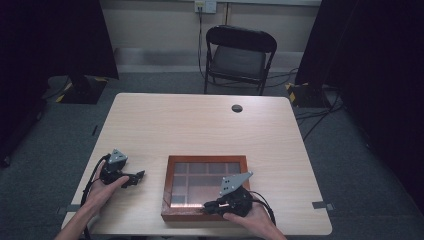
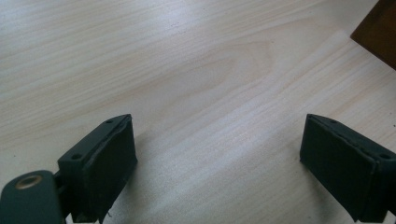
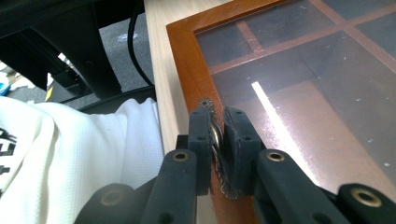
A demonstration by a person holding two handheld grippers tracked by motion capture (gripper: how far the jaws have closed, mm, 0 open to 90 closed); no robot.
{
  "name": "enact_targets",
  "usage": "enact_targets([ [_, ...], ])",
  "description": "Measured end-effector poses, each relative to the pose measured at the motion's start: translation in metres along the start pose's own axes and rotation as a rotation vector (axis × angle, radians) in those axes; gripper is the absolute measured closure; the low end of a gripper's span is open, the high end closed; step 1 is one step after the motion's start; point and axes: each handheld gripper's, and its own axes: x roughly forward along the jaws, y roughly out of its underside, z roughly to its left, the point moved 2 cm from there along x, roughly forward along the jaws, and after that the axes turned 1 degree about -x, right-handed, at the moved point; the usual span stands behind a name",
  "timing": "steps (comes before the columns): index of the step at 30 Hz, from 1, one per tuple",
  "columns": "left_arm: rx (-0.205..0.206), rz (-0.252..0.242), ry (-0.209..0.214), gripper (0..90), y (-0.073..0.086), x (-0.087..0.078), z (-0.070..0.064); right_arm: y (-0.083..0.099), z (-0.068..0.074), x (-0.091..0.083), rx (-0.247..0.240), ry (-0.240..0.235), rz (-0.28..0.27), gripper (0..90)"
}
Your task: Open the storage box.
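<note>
— Right tongs: pinching a small metal clasp at near edge of wooden glass-lidded box.
— Left tongs?
— Spread wide, holding nothing, over bare surface, box just beside.

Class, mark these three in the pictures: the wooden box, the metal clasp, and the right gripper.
wooden box (image 1: 168, 189): high view, left side of its frame.
metal clasp (image 3: 216, 136): right gripper view, strip showing between the jaws.
right gripper (image 3: 215, 122): right gripper view, midway between its fingertips.
</note>
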Motion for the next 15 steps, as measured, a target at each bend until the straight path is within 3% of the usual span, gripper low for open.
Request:
enact_targets([
  [15,-0.019,0.005,0.016,16.9,0.0009,-0.0057,-0.0016,-0.0044,-0.0033,-0.0002,-0.008,-0.004,0.013,82.7],
])
